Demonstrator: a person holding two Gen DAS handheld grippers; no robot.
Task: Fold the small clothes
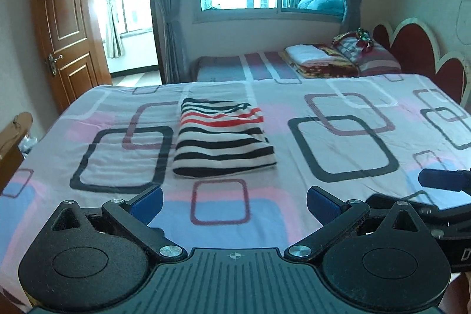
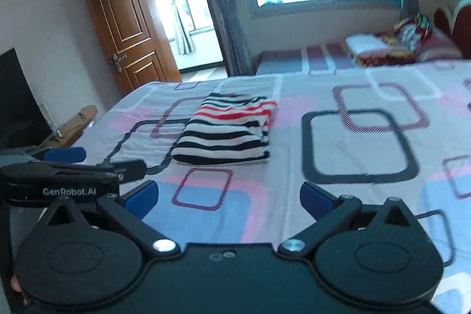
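Left gripper: jaws spread wide, nothing between the blue pads; it hovers above the near part of the bed, aimed across it.
Right gripper: jaws likewise spread and empty, just beside the left one on its right; each tool shows at the edge of the other's view.
Striped garment: lies straight ahead of both tools, apart from the fingertips, on the bed sheet. It is a compact rectangle, black and white bands with a few red ones toward the far end. It looks already folded, several layers deep.
Handling, judged: soft knit, light, limp. It should sag if lifted by one corner, and the layers could slide apart. Not fragile; the grip on the cloth should hold well.
Where to hold, judged: the near edge looks like a rounded fold, good for pinching all layers at two corners, one tool each. The far end shows loose, wavy hems; a pinch there may catch only the top layer.
Sheet risk: the sheet is soft too; a low pinch could take it up with the garment.
Open room: bare sheet to left, right and before the garment. Bed edge falls away far left.
Beyond: second bed with stacked bedding, well apart, no obstruction.
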